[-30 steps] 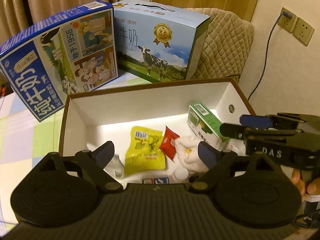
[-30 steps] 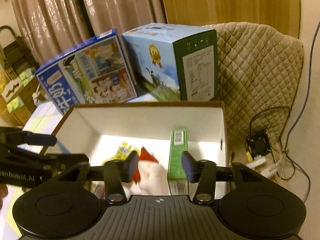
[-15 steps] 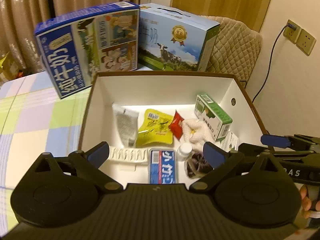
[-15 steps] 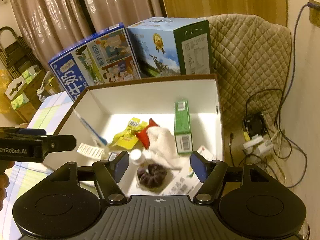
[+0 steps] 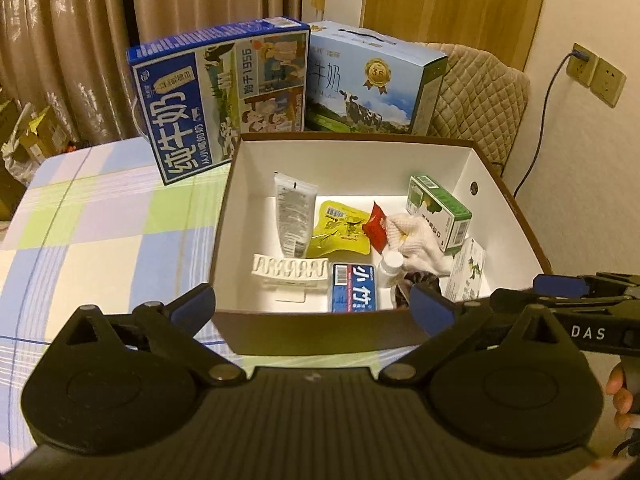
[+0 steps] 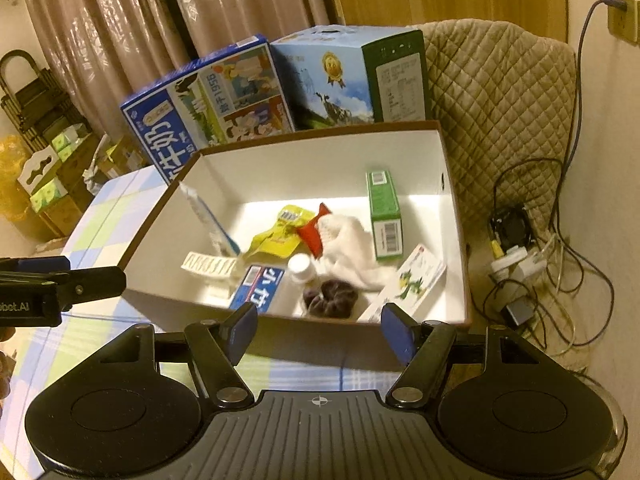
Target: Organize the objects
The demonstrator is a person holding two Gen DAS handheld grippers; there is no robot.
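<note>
From the left wrist, the left gripper (image 5: 312, 308) held its fingers spread wide and empty; the box (image 5: 280, 332) of items lay just ahead between them.

From the right wrist, the right gripper (image 6: 320, 334) likewise gaped empty before the box (image 6: 304, 336), a dark scrunchie (image 6: 330, 303) just beyond its fingers.

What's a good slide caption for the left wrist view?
Open left gripper before a white box of toiletries and snacks, milk cartons behind.

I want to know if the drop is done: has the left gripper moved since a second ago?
Yes. The left gripper has pulled back out of the box; its open fingers now sit at the near wall.
</note>
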